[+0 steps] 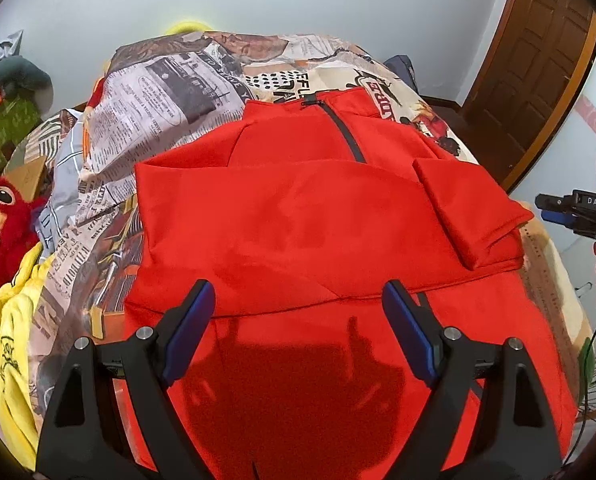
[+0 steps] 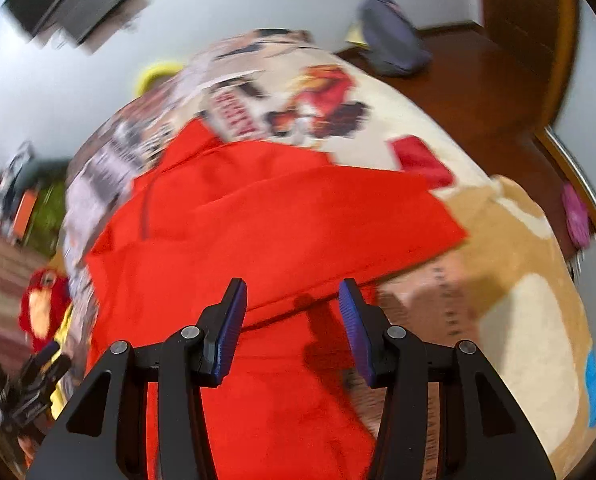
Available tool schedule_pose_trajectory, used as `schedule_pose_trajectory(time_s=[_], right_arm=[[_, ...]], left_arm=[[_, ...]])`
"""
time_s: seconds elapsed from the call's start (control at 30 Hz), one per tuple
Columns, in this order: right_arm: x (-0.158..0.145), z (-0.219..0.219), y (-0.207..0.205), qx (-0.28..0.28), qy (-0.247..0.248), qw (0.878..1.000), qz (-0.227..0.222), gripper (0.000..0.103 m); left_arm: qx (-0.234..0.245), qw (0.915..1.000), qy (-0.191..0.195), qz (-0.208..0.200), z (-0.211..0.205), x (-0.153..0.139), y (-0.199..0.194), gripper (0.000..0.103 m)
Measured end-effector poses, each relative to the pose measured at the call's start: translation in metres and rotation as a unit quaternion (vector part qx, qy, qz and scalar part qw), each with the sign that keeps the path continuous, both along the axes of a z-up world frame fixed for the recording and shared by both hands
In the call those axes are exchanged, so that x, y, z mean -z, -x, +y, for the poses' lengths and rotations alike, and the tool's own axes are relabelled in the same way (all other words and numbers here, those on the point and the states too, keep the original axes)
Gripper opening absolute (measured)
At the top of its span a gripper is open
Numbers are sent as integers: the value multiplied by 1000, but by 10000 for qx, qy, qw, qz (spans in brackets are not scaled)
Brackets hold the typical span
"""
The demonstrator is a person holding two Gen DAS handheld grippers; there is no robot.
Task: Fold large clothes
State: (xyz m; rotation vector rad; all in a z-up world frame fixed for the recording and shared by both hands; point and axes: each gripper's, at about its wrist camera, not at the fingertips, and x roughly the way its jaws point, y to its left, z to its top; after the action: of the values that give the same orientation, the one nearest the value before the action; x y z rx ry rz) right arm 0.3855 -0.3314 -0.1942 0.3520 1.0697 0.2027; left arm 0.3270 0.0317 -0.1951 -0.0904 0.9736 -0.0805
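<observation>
- The red zip jacket (image 1: 298,208) lies mid-frame on the printed bedspread (image 1: 169,92), both sleeves folded across its body.
- Left gripper (image 1: 300,308) hovers at lower centre, jaws wide apart, gripping nothing.
- Right gripper (image 2: 292,300) hangs over the jacket's lower right edge, jaws apart and empty.
- A red plush toy (image 1: 1,240) sits at the left edge.

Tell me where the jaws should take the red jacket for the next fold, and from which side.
Probably the bottom hem of the red jacket, nearest the cameras, one corner per gripper, coming from the near edge. Both sleeves already lie folded across the chest, and the lower body lies flat and free toward you. The left gripper and right gripper both hang open above it, holding nothing.
</observation>
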Motion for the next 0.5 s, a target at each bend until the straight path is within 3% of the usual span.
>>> schedule_pose_trajectory(time_s=[0.23, 0.4, 0.47, 0.5], right_arm=[[46, -41, -23, 740, -493, 9949, 480, 44], [59, -45, -36, 1015, -828, 9901, 512, 44], [62, -46, -41, 1098, -882, 9888, 484, 39], [62, -47, -41, 1144, -857, 9887, 442, 28]], left_arm=[[-46, 9998, 104, 184, -2, 19, -13, 85], [-59, 9995, 145, 270, -1, 30, -20, 85], [-67, 9995, 162, 278, -1, 32, -21, 85], [-75, 9994, 168, 282, 0, 33, -21, 85]])
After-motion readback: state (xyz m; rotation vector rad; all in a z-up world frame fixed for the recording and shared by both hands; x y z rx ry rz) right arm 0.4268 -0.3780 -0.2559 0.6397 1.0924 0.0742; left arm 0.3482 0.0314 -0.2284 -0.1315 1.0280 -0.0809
